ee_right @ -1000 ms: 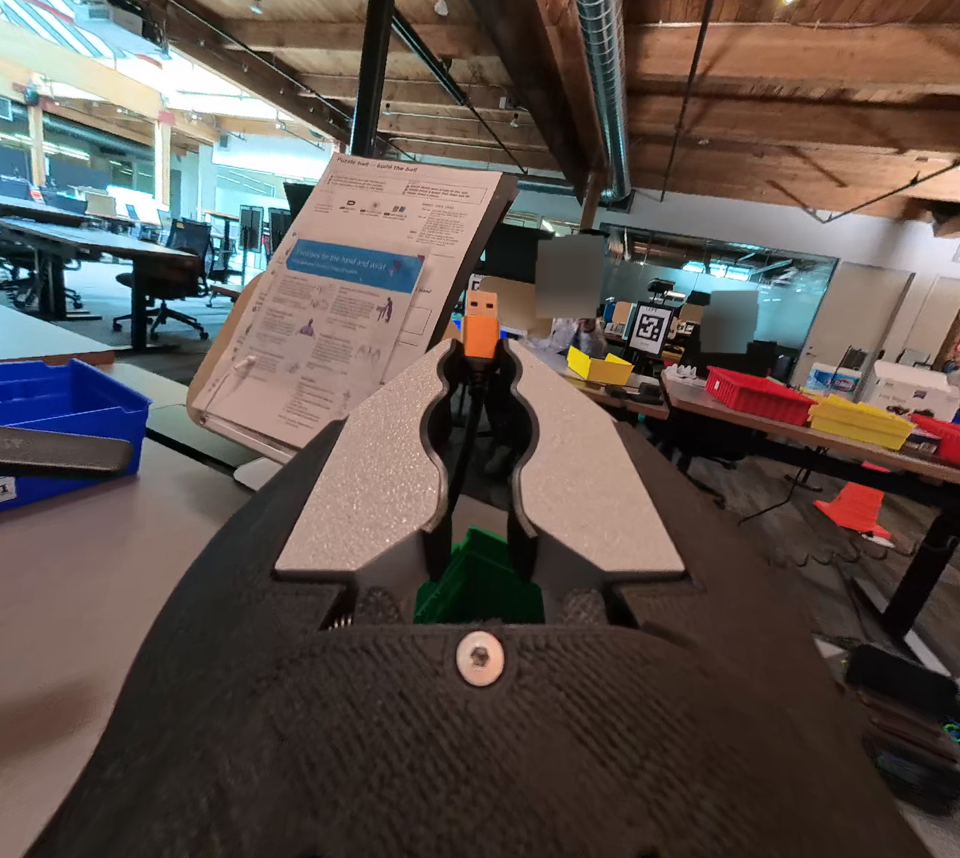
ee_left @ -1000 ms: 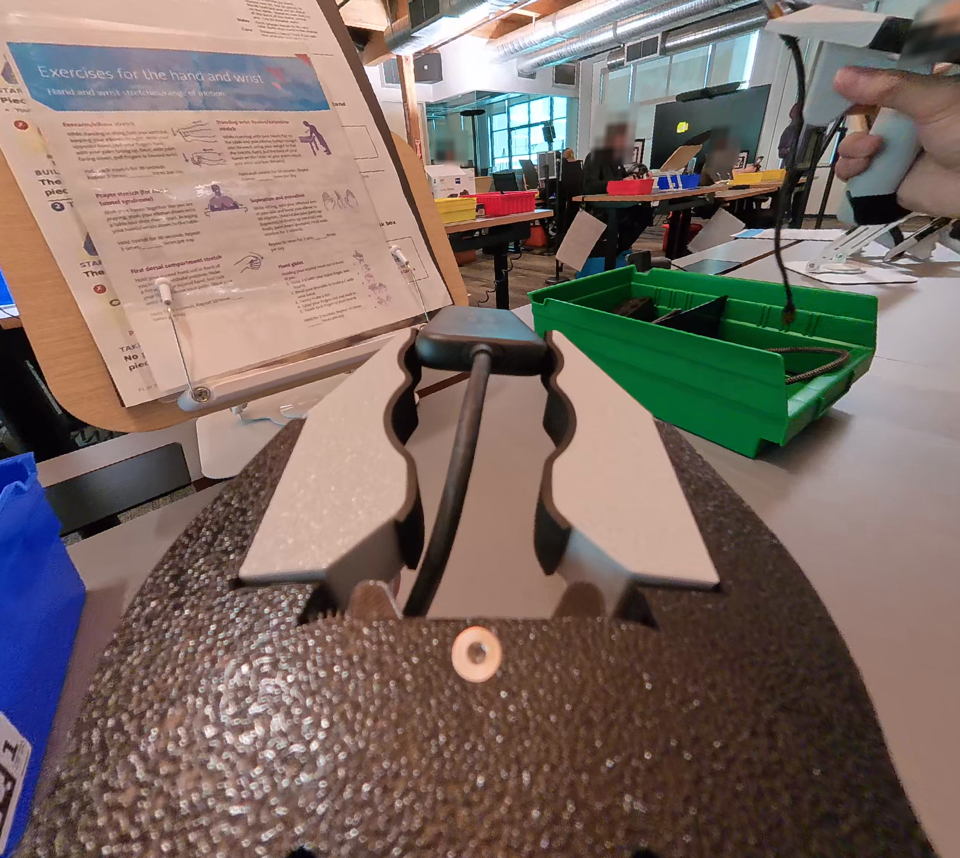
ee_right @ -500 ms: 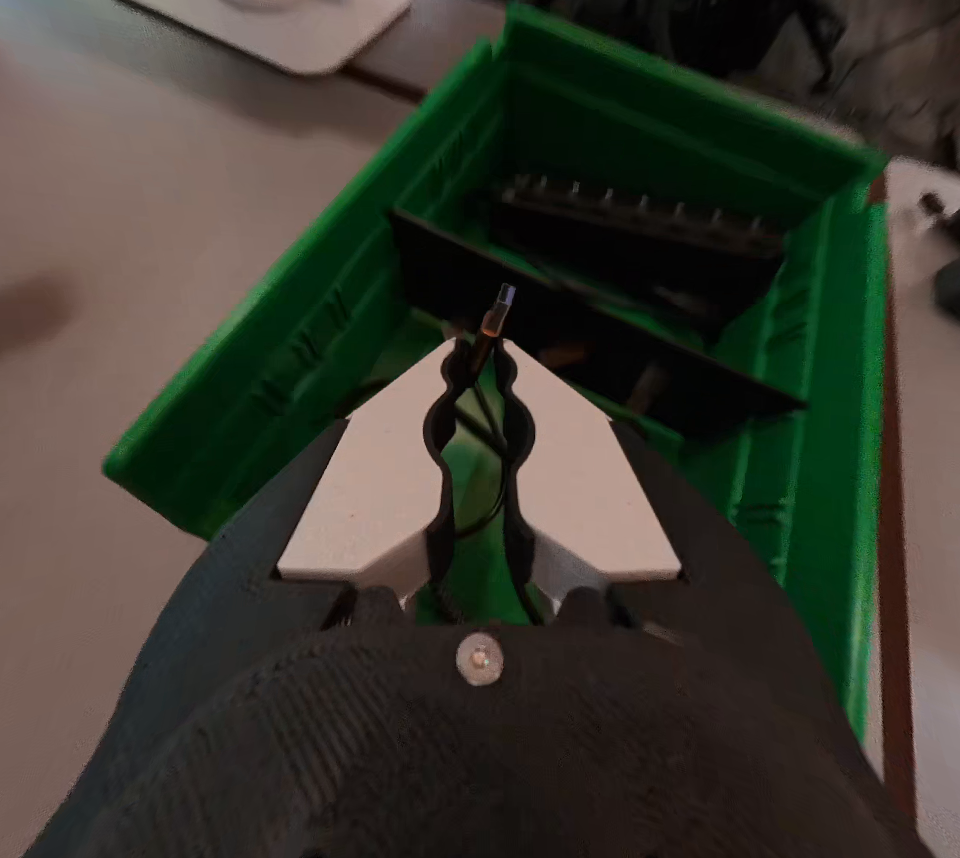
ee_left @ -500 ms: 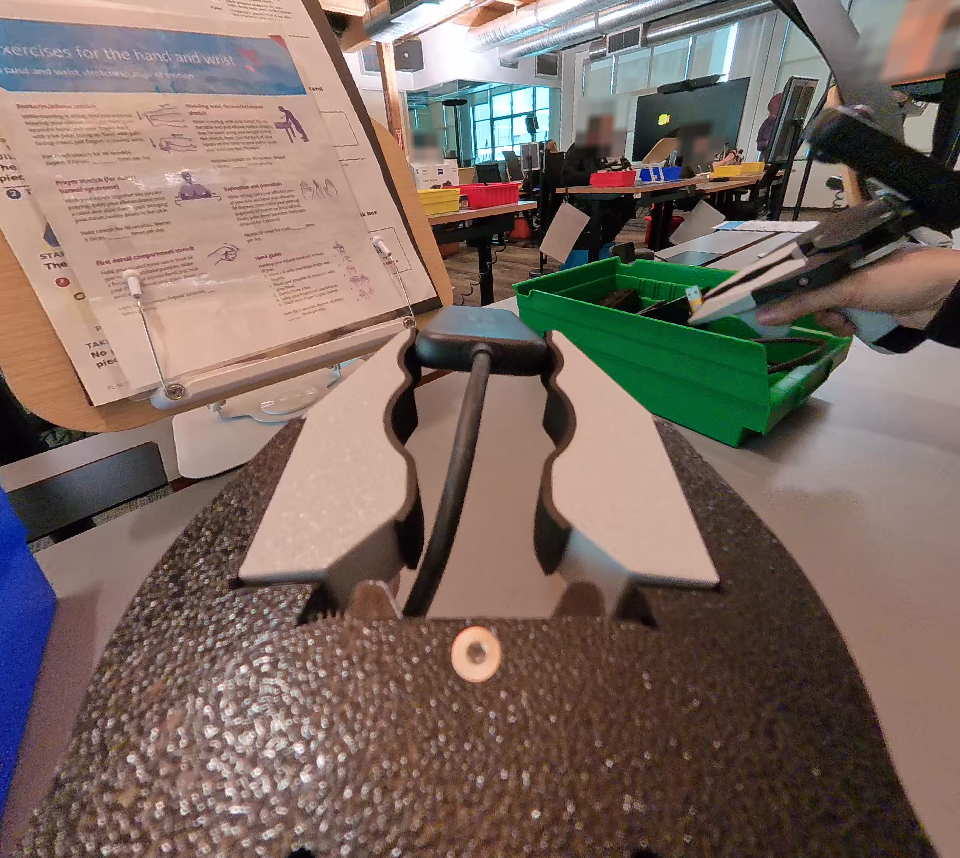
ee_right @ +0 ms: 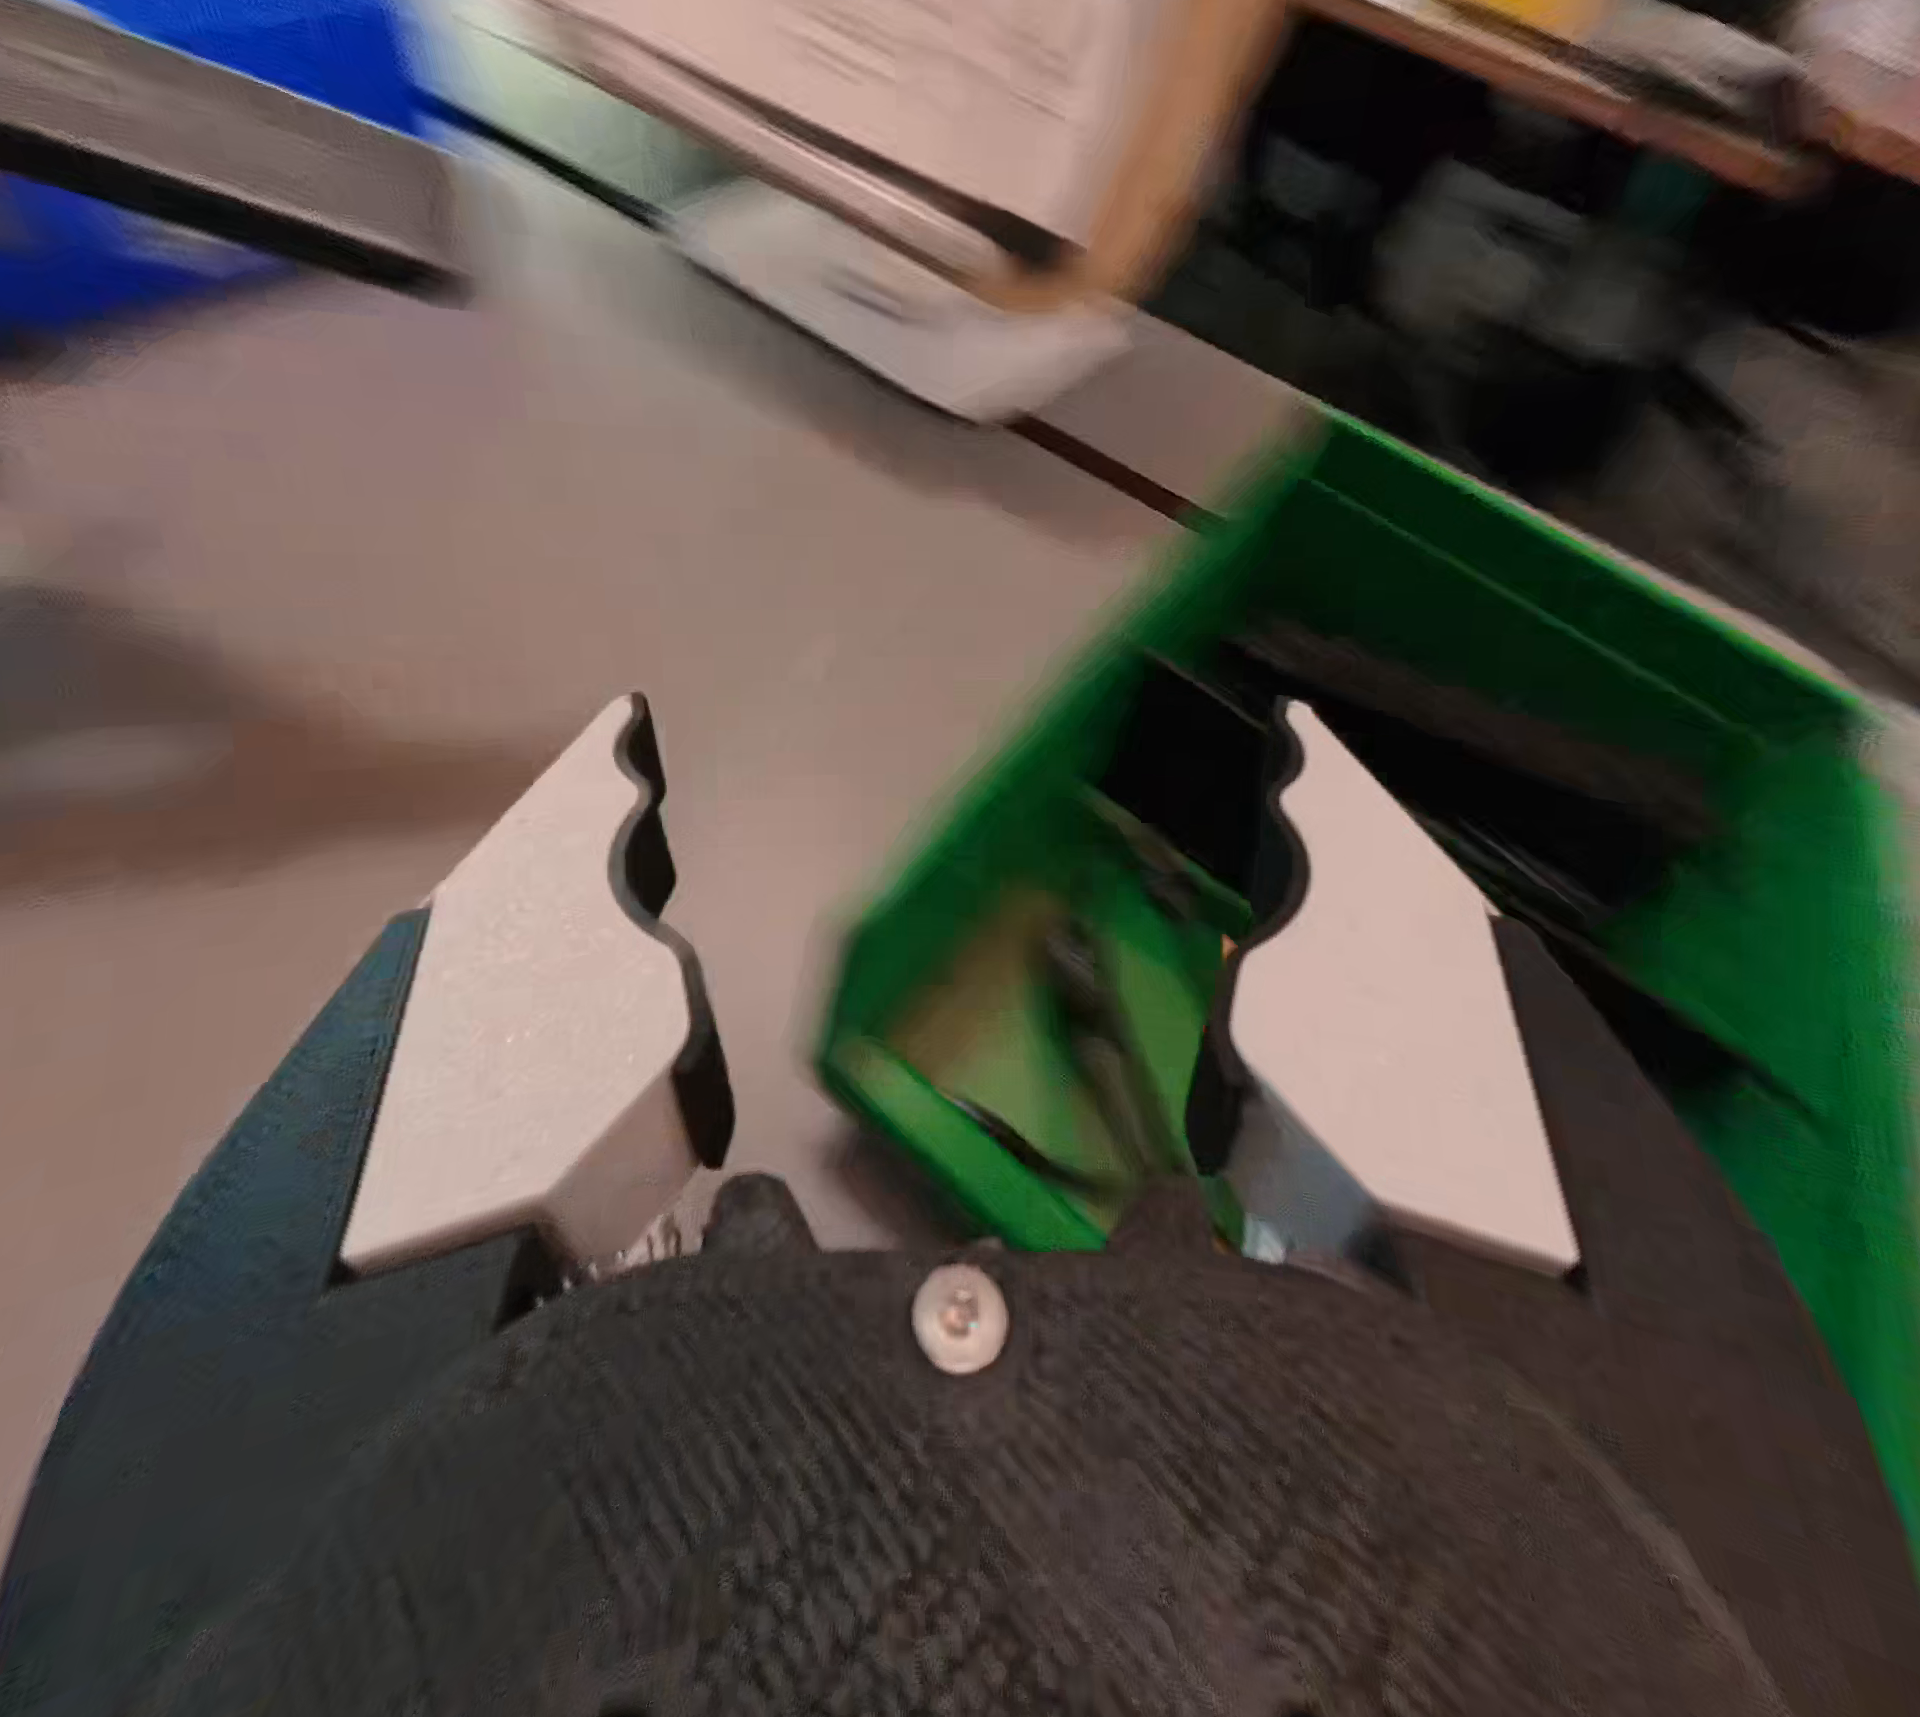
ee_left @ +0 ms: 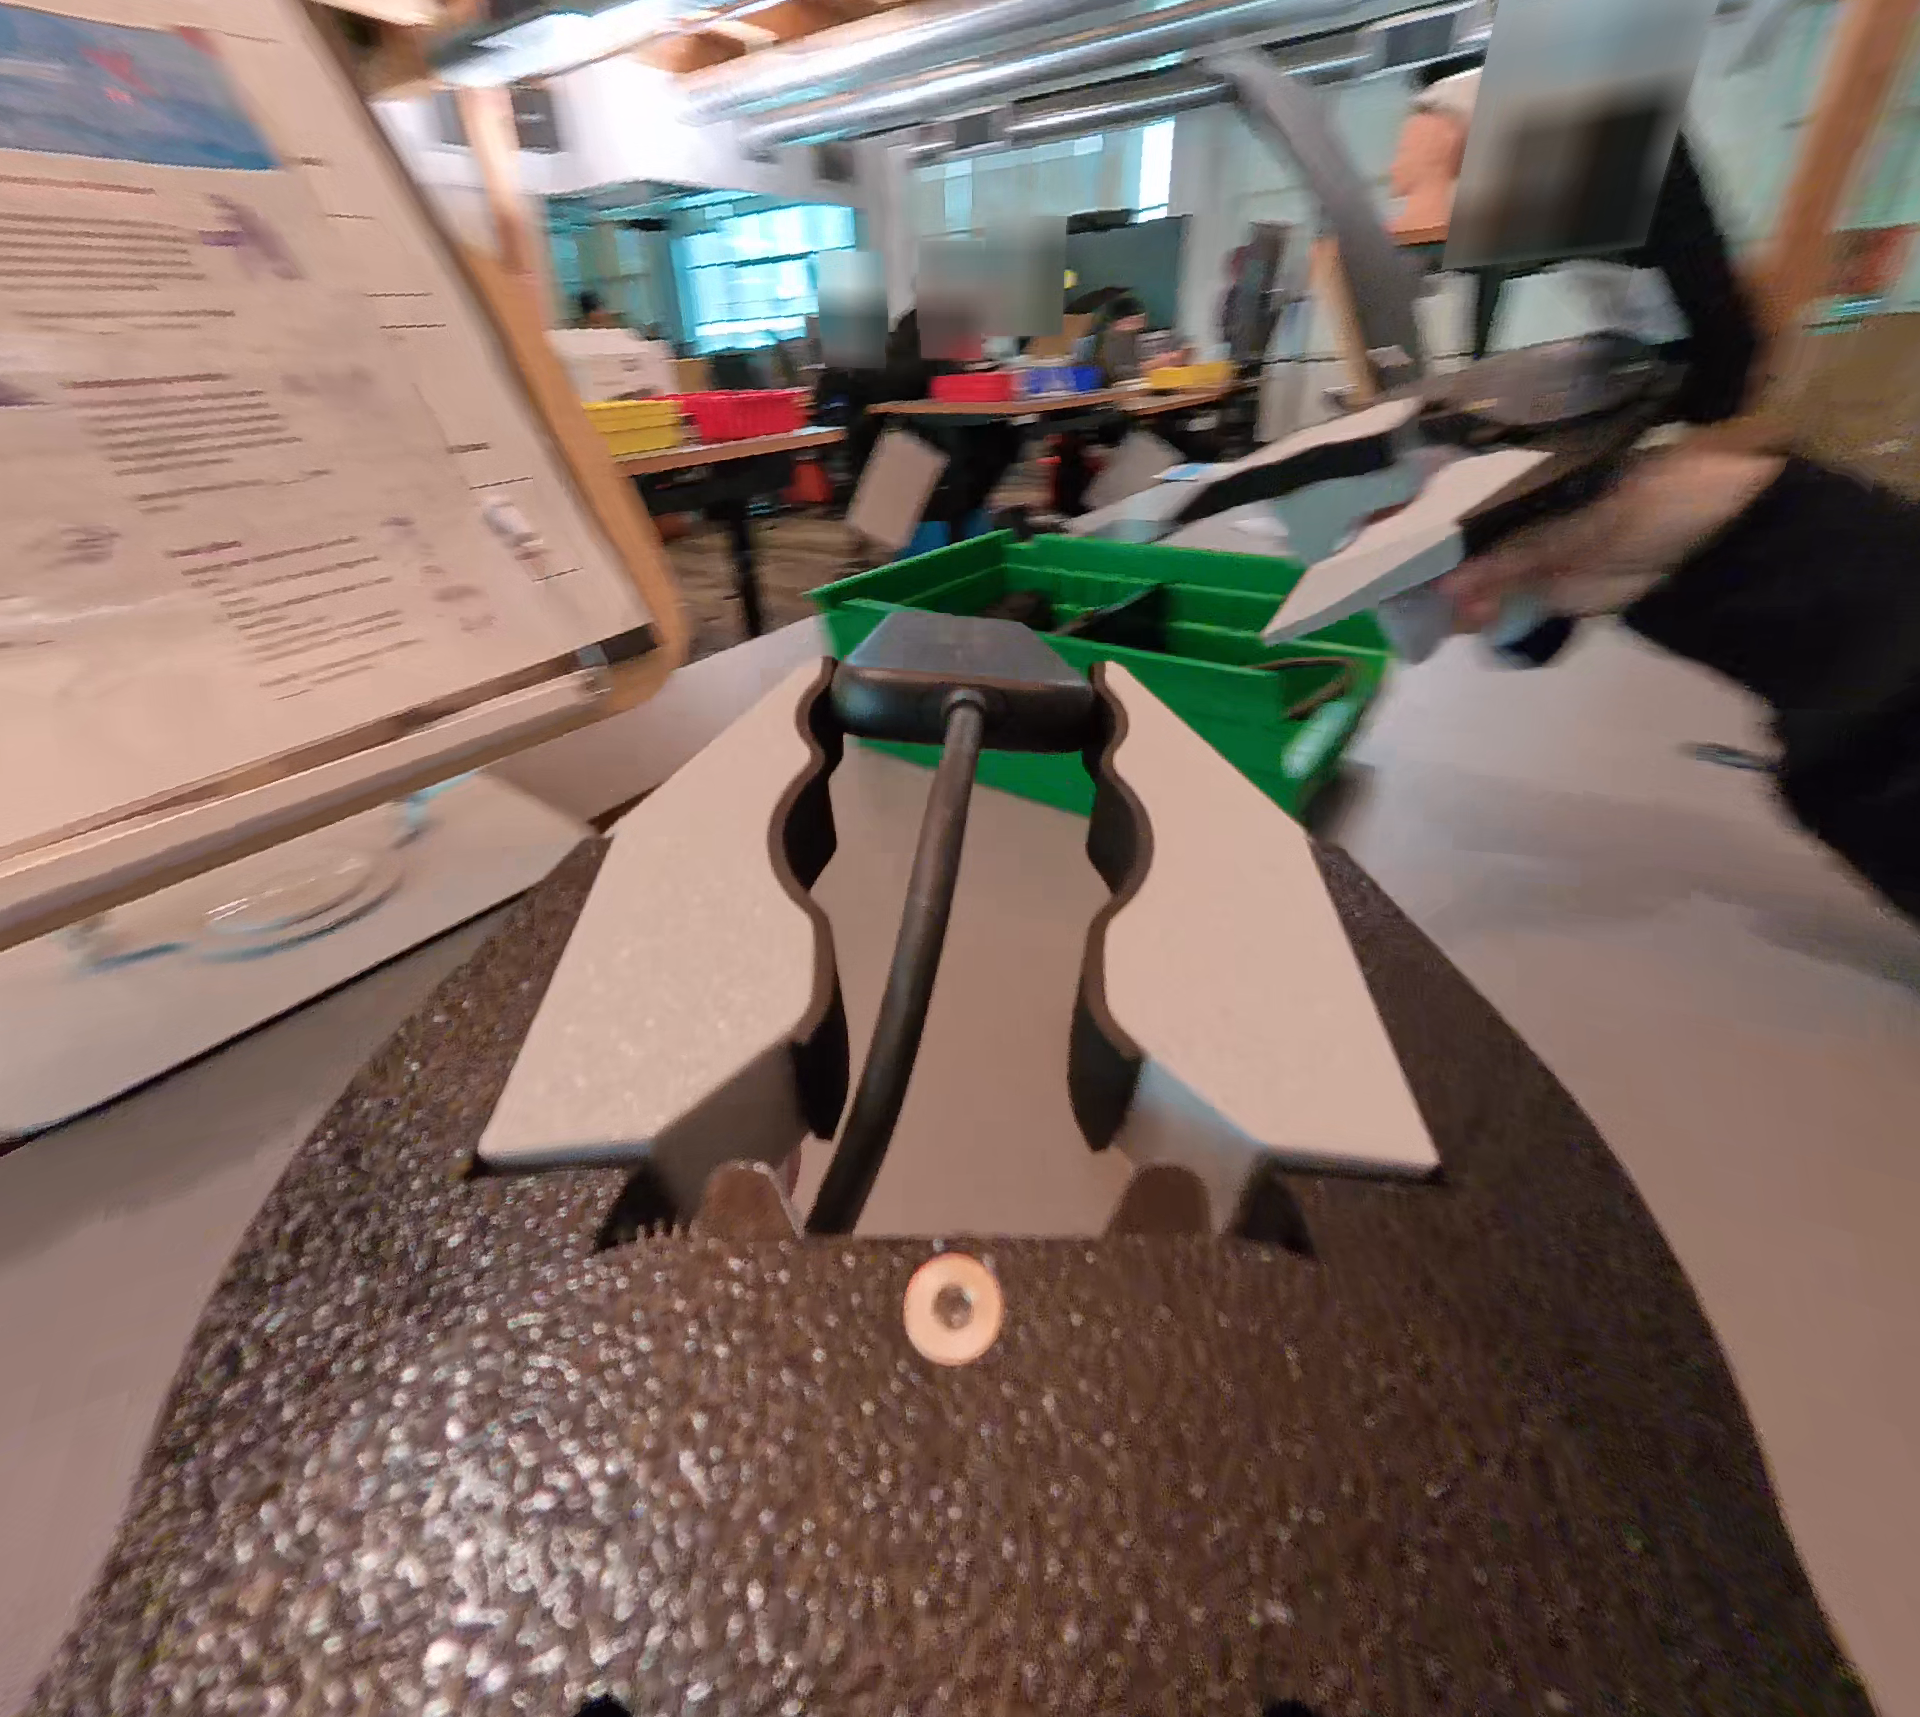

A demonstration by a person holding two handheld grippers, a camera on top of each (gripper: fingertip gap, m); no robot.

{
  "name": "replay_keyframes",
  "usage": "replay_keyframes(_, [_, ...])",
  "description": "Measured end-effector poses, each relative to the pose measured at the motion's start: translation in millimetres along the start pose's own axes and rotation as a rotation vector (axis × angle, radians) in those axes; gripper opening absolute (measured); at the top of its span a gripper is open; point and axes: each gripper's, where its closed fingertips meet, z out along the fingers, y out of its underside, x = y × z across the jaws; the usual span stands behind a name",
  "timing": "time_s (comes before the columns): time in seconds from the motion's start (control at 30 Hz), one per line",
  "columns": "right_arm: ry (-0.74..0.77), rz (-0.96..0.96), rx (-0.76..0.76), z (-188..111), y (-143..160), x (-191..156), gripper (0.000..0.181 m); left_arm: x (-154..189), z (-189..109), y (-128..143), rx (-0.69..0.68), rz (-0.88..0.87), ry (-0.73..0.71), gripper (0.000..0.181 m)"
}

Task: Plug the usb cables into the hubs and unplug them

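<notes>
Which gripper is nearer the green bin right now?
Right. The right gripper hangs open directly over the green bin's near end; the left gripper, shut on the black hub, sits back from it over the table.

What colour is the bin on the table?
Bright green, seen sharpest in the left wrist view.
</notes>
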Motion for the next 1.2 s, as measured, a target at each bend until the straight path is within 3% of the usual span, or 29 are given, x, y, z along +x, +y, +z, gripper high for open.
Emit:
replay_keyframes(0.07, [-0.329,-0.074,0.180,8,-31,-79,0.110,28,-2,-6,0.045,-0.042,0.211,0.045])
replay_keyframes(0.13, [-0.560,-0.086,0.296,9,-46,-132,0.107,51,-11,-11,0.078,-0.084,0.394,0.045])
replay_keyframes(0.23, [-0.731,-0.008,0.406,11,-60,-163,0.098,69,-20,-7,0.061,-0.131,0.557,0.045])
replay_keyframes(0.3, [-0.848,-0.009,0.469,-2,-62,-180,0.078,69,-21,-6,0.066,-0.157,0.573,0.045])
replay_keyframes(0.33, [-0.874,-0.026,0.471,-6,-61,-186,0.078,68,-22,-7,0.079,-0.174,0.576,0.045])
replay_keyframes(0.4, [-0.868,-0.049,0.499,-8,-60,-191,0.080,66,-22,-11,0.105,-0.209,0.584,0.045])
replay_keyframes(0.67, [-0.870,-0.008,0.562,-7,-64,-196,0.052,74,-21,-9,0.110,-0.228,0.626,0.045])
replay_keyframes(1.2, [-0.837,0.056,0.586,-8,-77,-196,0.052,68,-21,-14,0.161,-0.271,0.609,0.046])
